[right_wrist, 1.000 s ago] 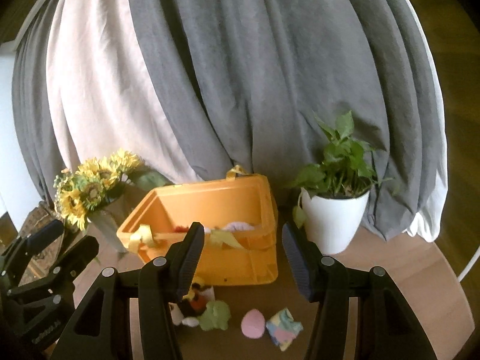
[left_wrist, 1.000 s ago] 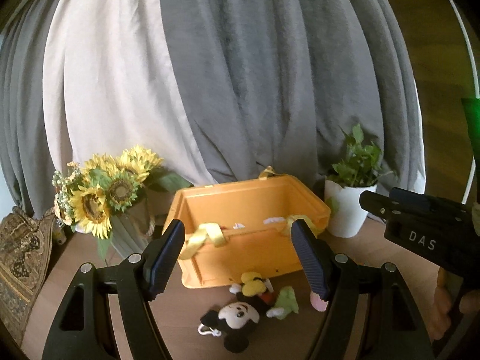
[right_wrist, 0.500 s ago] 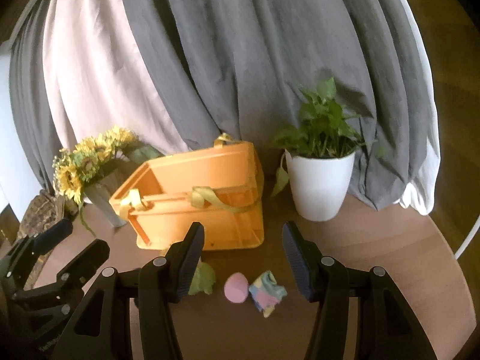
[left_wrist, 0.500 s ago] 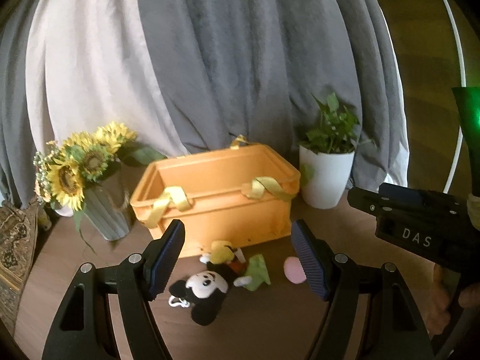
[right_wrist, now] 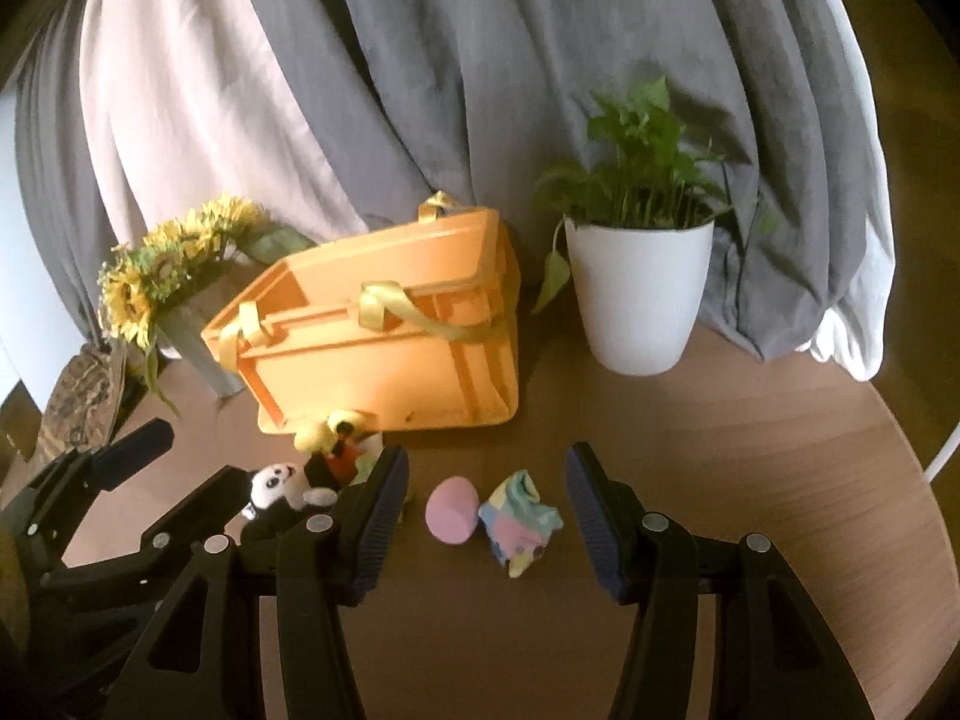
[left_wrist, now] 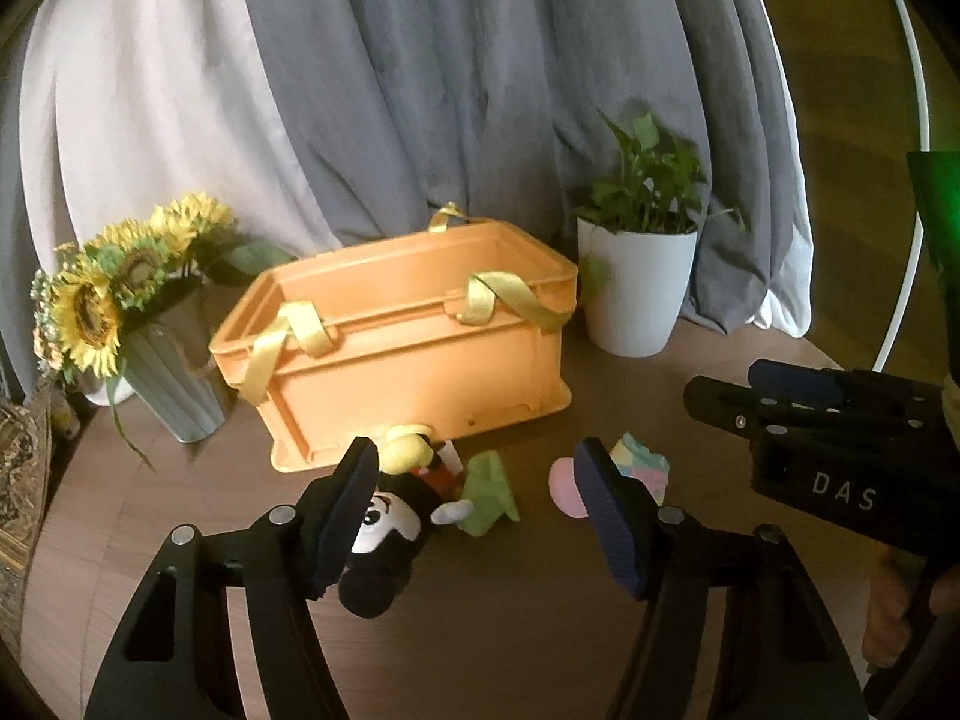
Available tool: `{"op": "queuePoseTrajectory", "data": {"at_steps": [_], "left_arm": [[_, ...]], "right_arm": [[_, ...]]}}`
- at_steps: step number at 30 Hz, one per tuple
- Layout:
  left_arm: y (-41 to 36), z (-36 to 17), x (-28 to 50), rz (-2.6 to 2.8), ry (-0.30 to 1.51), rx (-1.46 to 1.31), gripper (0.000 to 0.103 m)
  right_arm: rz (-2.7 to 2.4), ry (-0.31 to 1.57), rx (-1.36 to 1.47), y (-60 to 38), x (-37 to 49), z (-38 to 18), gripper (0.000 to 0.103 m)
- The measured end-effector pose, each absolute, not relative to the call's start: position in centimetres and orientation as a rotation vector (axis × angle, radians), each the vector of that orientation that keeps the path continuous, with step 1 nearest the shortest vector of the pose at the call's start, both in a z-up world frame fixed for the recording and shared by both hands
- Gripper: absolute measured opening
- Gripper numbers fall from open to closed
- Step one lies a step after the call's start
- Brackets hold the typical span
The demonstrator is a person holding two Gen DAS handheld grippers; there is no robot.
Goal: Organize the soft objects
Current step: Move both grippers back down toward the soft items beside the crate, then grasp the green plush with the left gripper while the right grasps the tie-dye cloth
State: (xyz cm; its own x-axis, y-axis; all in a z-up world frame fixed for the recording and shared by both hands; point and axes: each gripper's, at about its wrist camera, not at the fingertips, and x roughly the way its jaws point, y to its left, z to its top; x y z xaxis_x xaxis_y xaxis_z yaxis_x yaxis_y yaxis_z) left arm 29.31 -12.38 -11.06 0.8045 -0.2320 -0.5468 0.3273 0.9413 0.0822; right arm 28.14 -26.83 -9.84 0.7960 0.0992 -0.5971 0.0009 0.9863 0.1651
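Observation:
An orange crate (left_wrist: 420,360) with yellow ribbon handles stands on the round wooden table. In front of it lie a black-and-white mouse plush (left_wrist: 390,528), a green soft piece (left_wrist: 486,492), a pink egg-shaped toy (right_wrist: 453,510) and a pastel patchwork toy (right_wrist: 522,522). My left gripper (left_wrist: 475,450) hovers over the plush and green piece. Its jaws are closing and grip nothing. My right gripper (right_wrist: 486,456) hangs open above the pink egg and patchwork toy, apart from both. Each gripper shows at the edge of the other's view.
A vase of sunflowers (left_wrist: 102,300) stands left of the crate and a white plant pot (left_wrist: 636,294) stands to its right. Grey and white curtains hang behind. A patterned cushion (left_wrist: 18,480) lies at the far left. The table edge (right_wrist: 870,420) curves round on the right.
Both grippers have sunk toward the table and tipped downward, so the toys now lie just beyond the fingertips. The left jaws have narrowed a little.

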Motion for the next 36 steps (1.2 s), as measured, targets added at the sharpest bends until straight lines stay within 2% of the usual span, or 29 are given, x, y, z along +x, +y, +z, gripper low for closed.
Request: {"op": "queuePoseTrajectory", "data": {"at_steps": [36], "left_arm": [[-15.1, -18.3, 38.1, -0.381, 0.763, 0.229, 0.054]], "right_arm": [[0.025, 0.850, 0.266, -28.2, 34.2, -18.6, 0.056]]}}
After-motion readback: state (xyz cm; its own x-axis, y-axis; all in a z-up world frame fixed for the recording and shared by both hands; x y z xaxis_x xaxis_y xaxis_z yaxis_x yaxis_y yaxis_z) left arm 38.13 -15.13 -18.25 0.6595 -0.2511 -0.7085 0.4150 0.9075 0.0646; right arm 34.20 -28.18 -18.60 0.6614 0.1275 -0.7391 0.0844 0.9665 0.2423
